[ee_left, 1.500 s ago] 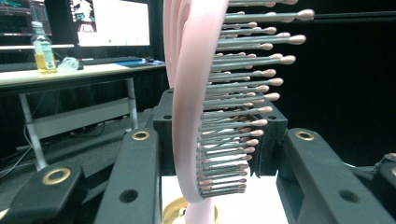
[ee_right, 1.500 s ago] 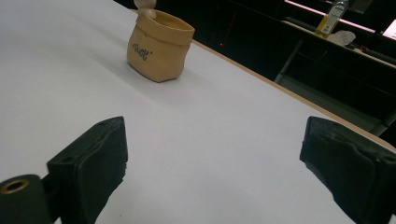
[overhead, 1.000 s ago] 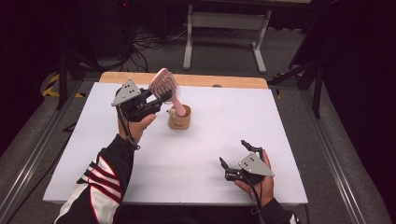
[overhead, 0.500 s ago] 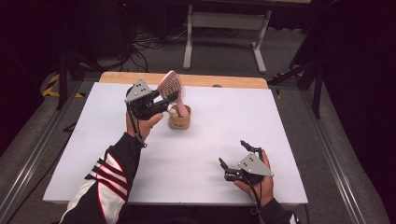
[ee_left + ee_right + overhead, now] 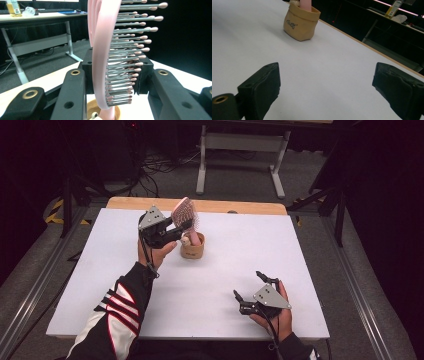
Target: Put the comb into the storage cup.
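Between your left gripper's (image 5: 172, 232) jaws sits the pink hairbrush (image 5: 185, 215), clamped by its head, its handle dipping into the small tan pouch (image 5: 192, 250) near the white table's (image 5: 100, 285) far edge. Your right gripper (image 5: 250, 287) rests well apart, near the front edge, jaws wide around nothing.

Table (image 5: 210, 285) brightly lit from above; surroundings dark; close hairbrush (image 5: 105, 50) soft, faint shadows.

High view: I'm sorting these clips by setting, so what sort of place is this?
Probably a lab or recording studio, not a home: a bare white table against dark surroundings, loose cables on the grey floor, and office desks behind.
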